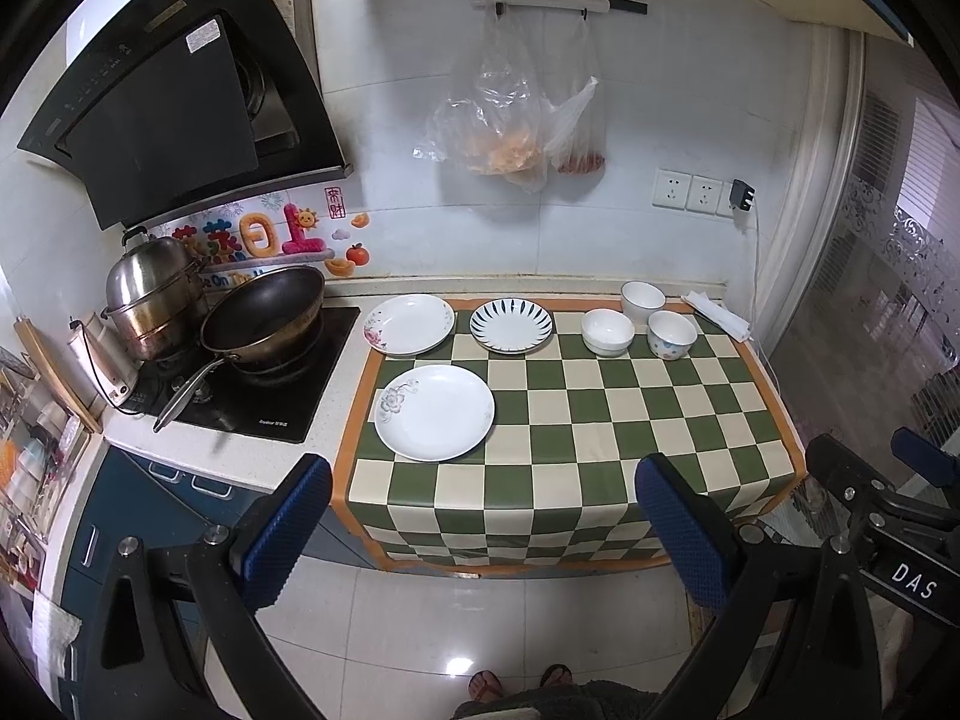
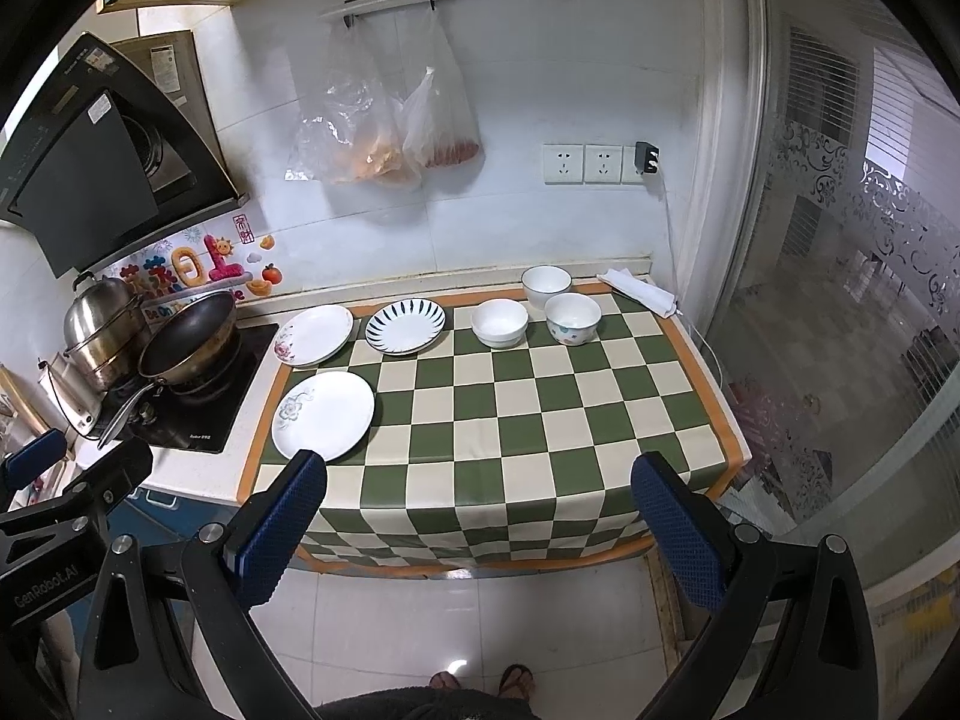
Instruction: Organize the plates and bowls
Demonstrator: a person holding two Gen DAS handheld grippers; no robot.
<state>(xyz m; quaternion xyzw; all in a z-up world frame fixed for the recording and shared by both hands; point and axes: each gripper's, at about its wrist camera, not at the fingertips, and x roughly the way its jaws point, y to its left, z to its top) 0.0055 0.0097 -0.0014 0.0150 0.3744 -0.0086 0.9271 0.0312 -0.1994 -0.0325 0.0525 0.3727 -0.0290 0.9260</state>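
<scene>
Three plates lie on the green checked cloth (image 1: 600, 420): a white flower plate (image 1: 434, 411) at the front left, a pink-flower plate (image 1: 409, 324) behind it, and a blue-striped plate (image 1: 511, 326) beside that. Three bowls stand at the back right: a plain white bowl (image 1: 607, 331), a white bowl (image 1: 642, 300) by the wall, and a patterned bowl (image 1: 672, 333). The same plates (image 2: 323, 415) and bowls (image 2: 499, 322) show in the right wrist view. My left gripper (image 1: 483, 531) and right gripper (image 2: 480, 525) are open and empty, held back from the counter's front edge.
A stove with a wok (image 1: 264, 315) and a steel steamer pot (image 1: 155, 294) stands left of the cloth. Plastic bags (image 1: 510, 120) hang on the wall. A folded cloth (image 1: 717, 315) lies at the back right. A glass door (image 2: 840, 300) is at the right.
</scene>
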